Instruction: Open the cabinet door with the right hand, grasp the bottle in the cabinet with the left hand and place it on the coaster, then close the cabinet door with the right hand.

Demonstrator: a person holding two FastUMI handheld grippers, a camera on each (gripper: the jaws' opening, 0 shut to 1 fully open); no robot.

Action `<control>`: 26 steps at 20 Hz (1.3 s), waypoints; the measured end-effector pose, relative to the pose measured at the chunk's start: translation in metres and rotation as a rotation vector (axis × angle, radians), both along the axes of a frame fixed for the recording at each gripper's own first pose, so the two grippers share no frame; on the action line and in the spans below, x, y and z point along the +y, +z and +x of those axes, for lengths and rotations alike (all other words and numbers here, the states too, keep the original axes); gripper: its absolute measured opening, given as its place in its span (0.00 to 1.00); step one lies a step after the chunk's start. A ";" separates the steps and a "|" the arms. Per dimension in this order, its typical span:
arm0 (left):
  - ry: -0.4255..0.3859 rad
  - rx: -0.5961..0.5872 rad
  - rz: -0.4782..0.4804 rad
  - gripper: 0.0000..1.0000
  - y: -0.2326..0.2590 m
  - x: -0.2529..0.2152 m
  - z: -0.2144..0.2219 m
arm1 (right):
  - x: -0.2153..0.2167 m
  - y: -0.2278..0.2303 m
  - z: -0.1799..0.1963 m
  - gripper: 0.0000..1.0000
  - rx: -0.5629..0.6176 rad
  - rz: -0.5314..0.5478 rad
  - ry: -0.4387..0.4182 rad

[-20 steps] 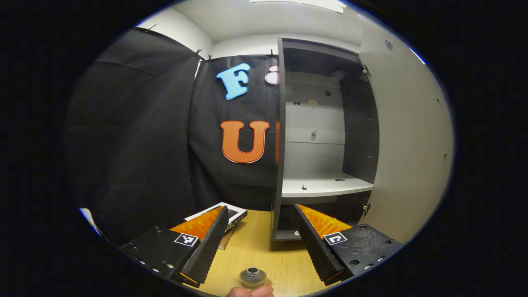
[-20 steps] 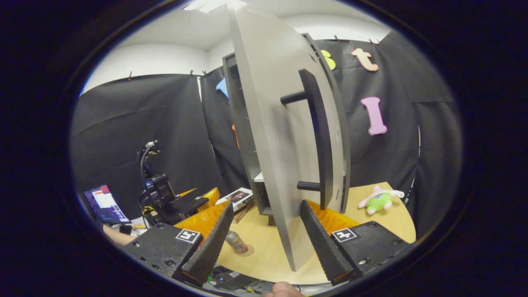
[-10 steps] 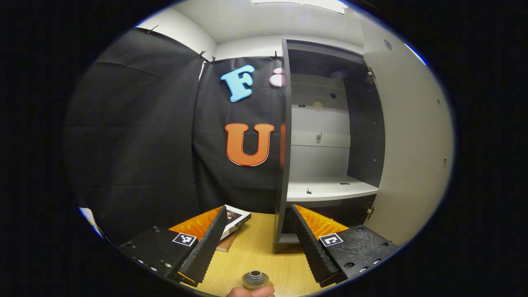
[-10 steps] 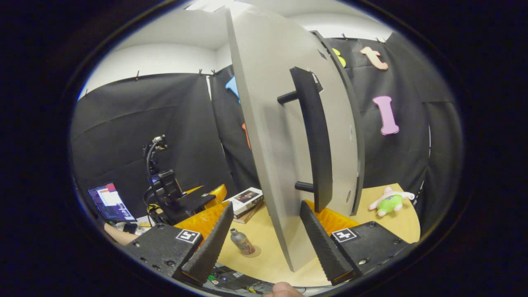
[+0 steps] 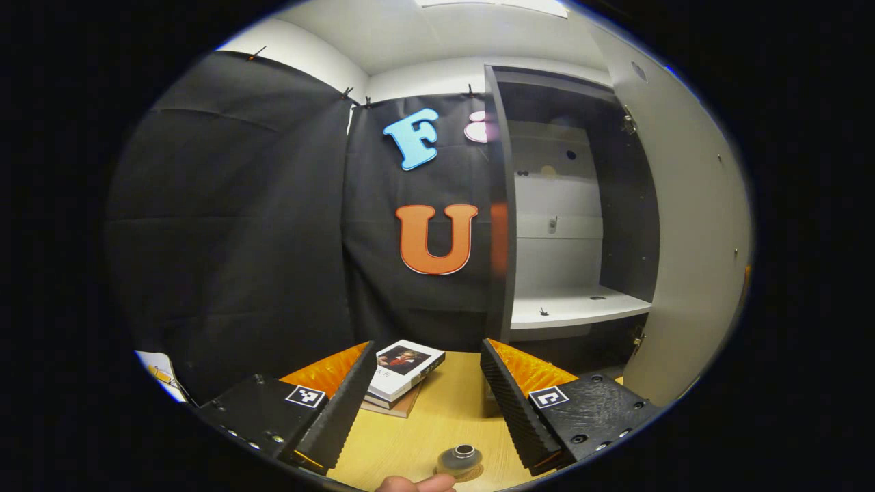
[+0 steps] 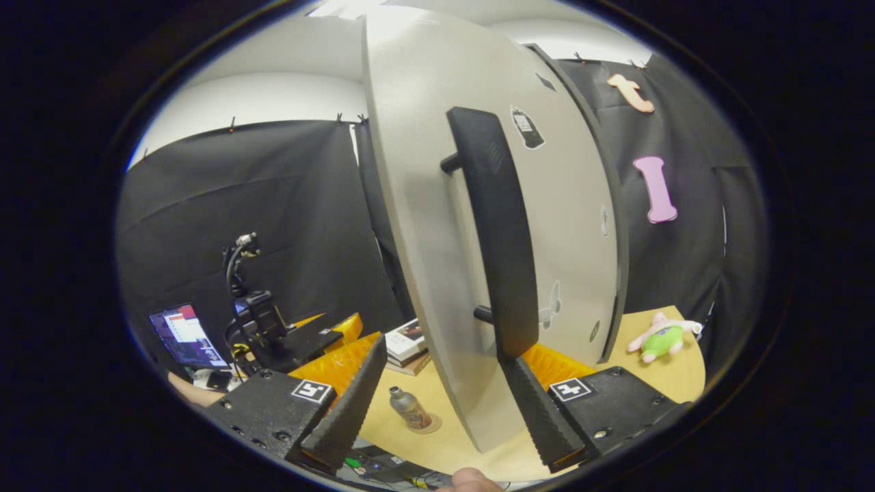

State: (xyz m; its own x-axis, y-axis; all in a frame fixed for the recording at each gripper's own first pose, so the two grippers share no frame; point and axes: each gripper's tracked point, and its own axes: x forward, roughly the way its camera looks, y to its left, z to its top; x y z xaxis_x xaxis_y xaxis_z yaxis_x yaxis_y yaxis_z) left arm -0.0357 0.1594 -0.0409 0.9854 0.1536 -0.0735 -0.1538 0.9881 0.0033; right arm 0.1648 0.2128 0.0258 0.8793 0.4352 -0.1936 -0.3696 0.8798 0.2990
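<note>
Bottle (image 6: pixel 409 411) on coaster (image 6: pixel 426 425), just ahead between right gripper (image 6: pixel 437 383) wide-open fingers; door (image 6: pixel 437 273) handle (image 6: pixel 502 253) close ahead. Left gripper (image 5: pixel 427 383) open too.

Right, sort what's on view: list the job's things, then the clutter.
Job: tall grey cabinet door with its long black bar handle; small metal bottle standing on the round tan coaster; open right tool.

Clutter: stacked books; green and pink plush toy; lit laptop screen.
</note>
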 end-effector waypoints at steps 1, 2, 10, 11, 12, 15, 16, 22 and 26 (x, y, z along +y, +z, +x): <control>0.013 0.002 0.019 0.92 0.001 0.007 -0.001 | 0.003 0.000 0.005 1.00 -0.002 -0.004 -0.002; 0.020 -0.002 0.036 0.93 0.003 0.013 -0.002 | 0.007 0.001 0.010 1.00 -0.006 -0.003 0.001; 0.087 -0.003 0.086 0.92 0.005 0.059 -0.012 | 0.042 -0.001 0.072 1.00 -0.077 -0.034 0.022; 0.090 -0.013 0.094 0.91 0.008 0.063 -0.013 | 0.045 -0.003 0.086 0.98 -0.079 -0.029 0.015; 0.094 -0.018 0.107 0.91 0.009 0.069 -0.013 | 0.048 -0.002 0.098 1.00 -0.081 -0.015 0.016; 0.127 -0.005 0.148 0.95 0.004 0.085 -0.016 | 0.053 0.002 0.139 0.99 -0.080 0.016 0.014; 0.147 0.000 0.156 0.95 0.004 0.092 -0.022 | 0.052 0.002 0.147 1.00 -0.083 0.023 0.014; 0.261 0.035 0.183 0.95 0.006 0.127 -0.062 | 0.063 -0.016 0.184 0.98 -0.124 -0.009 0.028; 0.248 0.050 0.187 0.95 0.009 0.108 -0.064 | 0.062 -0.014 0.176 0.98 -0.129 -0.027 0.056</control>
State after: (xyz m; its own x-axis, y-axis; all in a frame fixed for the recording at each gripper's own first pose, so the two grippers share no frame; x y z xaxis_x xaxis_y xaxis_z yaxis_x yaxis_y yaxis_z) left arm -0.0995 0.2679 -0.0316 0.9120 0.4045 -0.0687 -0.3853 0.9019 0.1953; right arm 0.3411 0.2747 0.0118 0.8719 0.4807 -0.0933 -0.4524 0.8637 0.2220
